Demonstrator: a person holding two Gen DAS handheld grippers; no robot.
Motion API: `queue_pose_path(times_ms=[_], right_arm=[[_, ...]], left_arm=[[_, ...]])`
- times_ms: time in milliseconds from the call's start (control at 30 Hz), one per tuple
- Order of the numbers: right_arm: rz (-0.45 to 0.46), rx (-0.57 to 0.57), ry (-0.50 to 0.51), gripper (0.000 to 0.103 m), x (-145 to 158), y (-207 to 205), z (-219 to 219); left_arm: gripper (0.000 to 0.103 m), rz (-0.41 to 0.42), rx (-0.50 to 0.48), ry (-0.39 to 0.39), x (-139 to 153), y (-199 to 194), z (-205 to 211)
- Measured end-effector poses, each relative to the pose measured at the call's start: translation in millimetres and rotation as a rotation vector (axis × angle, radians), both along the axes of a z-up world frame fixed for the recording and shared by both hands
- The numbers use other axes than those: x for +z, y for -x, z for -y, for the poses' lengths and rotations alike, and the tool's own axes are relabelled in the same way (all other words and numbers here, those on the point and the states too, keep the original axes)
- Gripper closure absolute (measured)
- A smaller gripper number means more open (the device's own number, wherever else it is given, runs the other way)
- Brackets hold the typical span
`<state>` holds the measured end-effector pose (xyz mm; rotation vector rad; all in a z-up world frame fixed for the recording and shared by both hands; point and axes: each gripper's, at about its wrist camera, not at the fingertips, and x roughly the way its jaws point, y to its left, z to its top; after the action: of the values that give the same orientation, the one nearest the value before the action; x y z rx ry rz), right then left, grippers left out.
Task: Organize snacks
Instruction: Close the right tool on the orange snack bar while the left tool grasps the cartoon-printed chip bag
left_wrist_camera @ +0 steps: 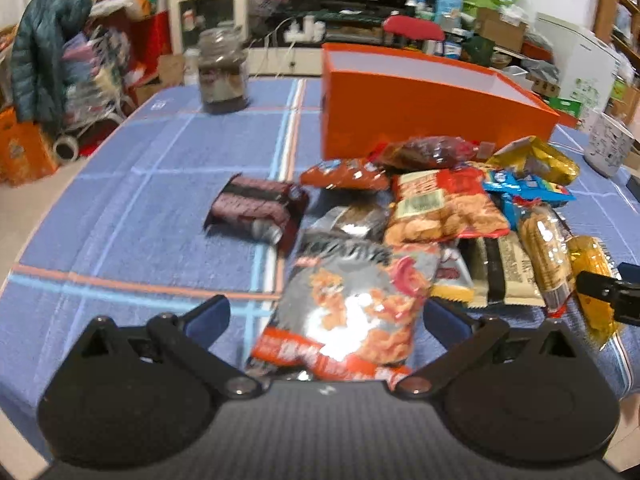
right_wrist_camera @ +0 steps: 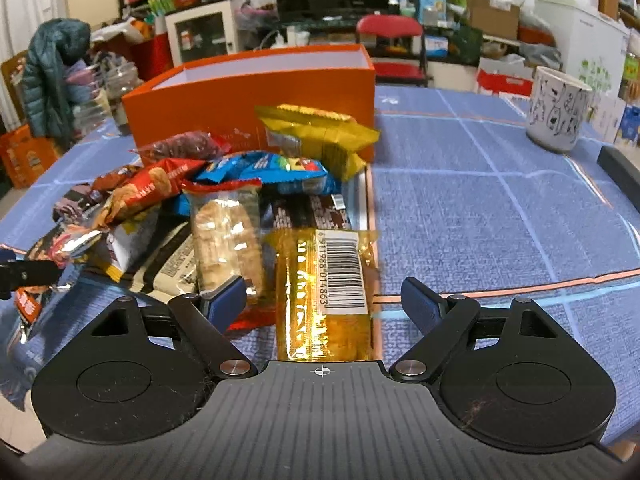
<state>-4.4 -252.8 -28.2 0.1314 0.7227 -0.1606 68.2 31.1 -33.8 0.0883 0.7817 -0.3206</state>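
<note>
A pile of snack packets lies on the blue checked cloth in front of an open orange box (left_wrist_camera: 400, 112) (right_wrist_camera: 248, 92). My left gripper (left_wrist_camera: 326, 316) stands open around the near end of a grey and red crisp bag (left_wrist_camera: 352, 304); its pads do not press on the bag. My right gripper (right_wrist_camera: 324, 300) is open around a golden wrapped bar (right_wrist_camera: 320, 304) with a barcode label, with a gap on both sides. In the left wrist view that bar (left_wrist_camera: 592, 268) lies at the pile's right edge. A brown packet (left_wrist_camera: 256, 204) lies apart to the left of the pile.
A glass jar (left_wrist_camera: 222, 72) stands at the far left of the table. A patterned white mug (right_wrist_camera: 558, 110) and a dark flat object (right_wrist_camera: 620, 168) sit at the far right. Behind the table are a red chair (right_wrist_camera: 390, 28) and cluttered shelves.
</note>
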Motion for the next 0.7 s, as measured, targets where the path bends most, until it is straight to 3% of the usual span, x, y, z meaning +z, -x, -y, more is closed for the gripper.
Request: queue_pose_path(times_ms=[133, 267, 500, 700], right_arm=[[-0.021, 0.001, -0.006, 0.027, -2, -4, -1], [-0.048, 0.007, -0.009, 0.033, -4, -7, 1], [-0.048, 0.013, -0.046, 0.038, -6, -7, 4], [-0.068, 0.016, -0.055, 0.057, -10, -9, 4]], left_arm=[[0.001, 0.022, -0.043, -0.033, -4, -4, 15], [0.006, -0.025, -0.032, -0.033, -14, -10, 18], [0.009, -0.016, -0.008, -0.020, -16, -9, 14], [0.012, -0.009, -0.028, -0.026, -17, -6, 18]])
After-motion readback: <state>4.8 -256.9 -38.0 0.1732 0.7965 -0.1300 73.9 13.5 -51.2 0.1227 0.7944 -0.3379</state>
